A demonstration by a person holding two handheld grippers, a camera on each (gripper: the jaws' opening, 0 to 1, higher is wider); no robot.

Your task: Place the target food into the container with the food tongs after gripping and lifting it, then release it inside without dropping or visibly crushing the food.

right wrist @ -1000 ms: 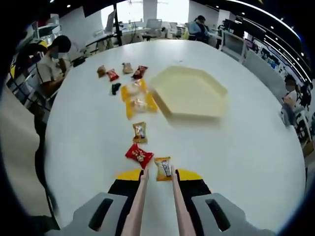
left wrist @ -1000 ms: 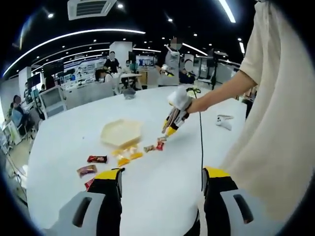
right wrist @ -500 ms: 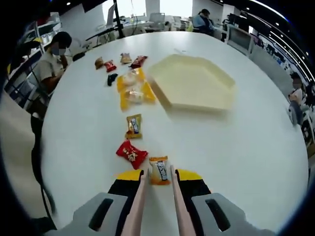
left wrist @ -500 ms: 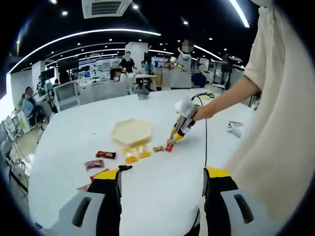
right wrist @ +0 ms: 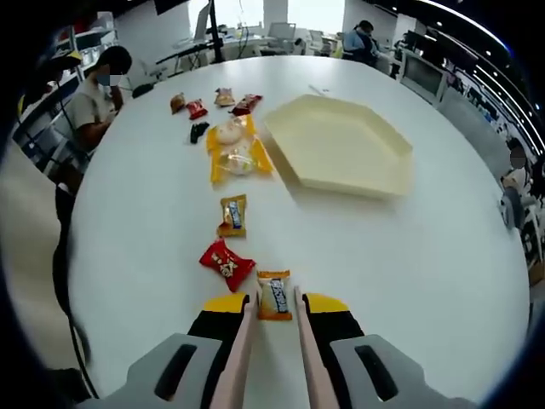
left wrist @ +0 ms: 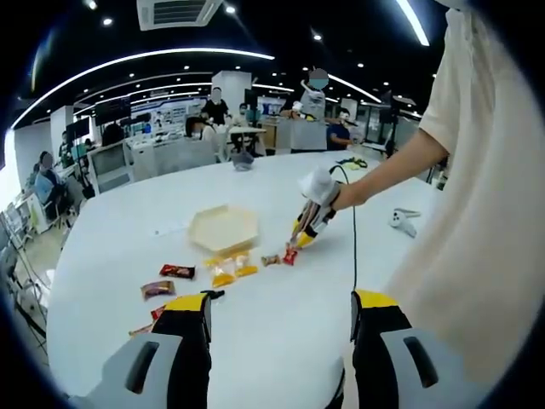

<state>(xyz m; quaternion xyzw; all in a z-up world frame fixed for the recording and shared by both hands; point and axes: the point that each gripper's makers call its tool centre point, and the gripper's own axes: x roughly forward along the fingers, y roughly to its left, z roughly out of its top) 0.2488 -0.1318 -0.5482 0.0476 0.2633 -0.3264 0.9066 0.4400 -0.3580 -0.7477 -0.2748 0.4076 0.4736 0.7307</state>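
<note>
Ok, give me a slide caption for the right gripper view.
Tongs straddle an orange snack packet on the white table, hexagonal tray waiting beyond.

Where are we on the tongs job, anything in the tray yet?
Done: nothing; the tray is bare and every snack lies on the table.
In hand: the tongs, held in the right gripper, bracket the orange packet, not lifted.
Left: grip, lift, carry, release in the tray. The left gripper is open.

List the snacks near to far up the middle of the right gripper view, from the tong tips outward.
Orange packet between the tong tips → red packet → small orange packet → two yellow-edged pastry packs → black item → cluster of small snacks.
</note>
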